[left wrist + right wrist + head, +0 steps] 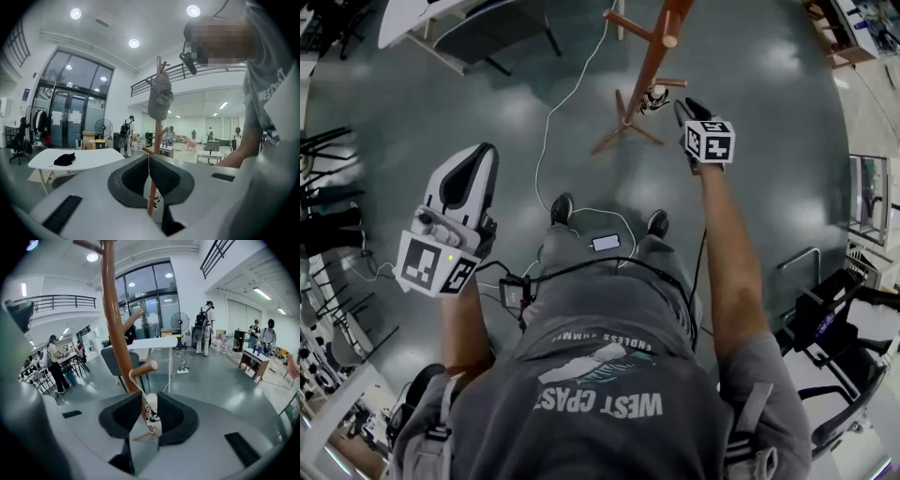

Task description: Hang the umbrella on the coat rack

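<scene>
The brown wooden coat rack (652,58) stands on the floor ahead of me. A small folded white-and-black umbrella (654,97) hangs beside its pole, its strap (135,380) looped over a low peg (143,367). My right gripper (686,109) is at the rack, and in the right gripper view the umbrella (152,420) sits between its pads, which are closed on it; the right gripper (149,399) points down at the pole (112,324). My left gripper (482,152) is held off to the left, well away from the rack, with its pads (140,176) pressed together on nothing.
A grey cap (160,96) hangs near the top of the rack. A white cable (547,141) runs across the floor to a device (606,243) between my feet. A white table (75,159) stands at the left, chairs (825,323) at the right, and people stand in the background.
</scene>
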The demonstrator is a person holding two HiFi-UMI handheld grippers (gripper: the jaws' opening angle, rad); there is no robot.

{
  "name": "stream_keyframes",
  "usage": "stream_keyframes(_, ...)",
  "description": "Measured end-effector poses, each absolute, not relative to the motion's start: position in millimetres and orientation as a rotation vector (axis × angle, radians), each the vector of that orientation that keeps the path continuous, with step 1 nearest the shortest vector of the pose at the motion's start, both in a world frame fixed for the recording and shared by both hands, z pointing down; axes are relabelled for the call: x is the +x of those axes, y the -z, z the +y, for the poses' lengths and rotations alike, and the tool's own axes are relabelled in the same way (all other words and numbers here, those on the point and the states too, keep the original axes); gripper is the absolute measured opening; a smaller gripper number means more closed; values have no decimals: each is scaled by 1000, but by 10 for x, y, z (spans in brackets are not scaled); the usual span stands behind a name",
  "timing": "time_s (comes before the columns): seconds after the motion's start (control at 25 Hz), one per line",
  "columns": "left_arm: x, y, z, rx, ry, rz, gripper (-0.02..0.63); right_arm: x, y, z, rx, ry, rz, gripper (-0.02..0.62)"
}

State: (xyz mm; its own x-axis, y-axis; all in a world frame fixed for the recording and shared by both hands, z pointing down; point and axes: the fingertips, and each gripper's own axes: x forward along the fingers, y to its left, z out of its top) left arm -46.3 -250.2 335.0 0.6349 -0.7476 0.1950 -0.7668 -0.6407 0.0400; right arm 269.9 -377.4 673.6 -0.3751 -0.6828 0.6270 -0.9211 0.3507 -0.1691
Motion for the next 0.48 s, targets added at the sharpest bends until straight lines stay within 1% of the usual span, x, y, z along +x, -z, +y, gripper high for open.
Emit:
stream_keyframes(0.08,-439,-3336,-2567,2752,-251,-1272,20,2793,-6457,-3761,1442,-682,-2192,95)
stream_keyframes(0.2,-473,-3321,-2701,2769,-271,-1281,20,2833,-5907,-3758,1500,-603,-2250,75)
stream_keyframes(0.48,-510,-3096,-2796,2820,-275,-1287,20,2538,-4296,-3378,1565,-542,-2527,57)
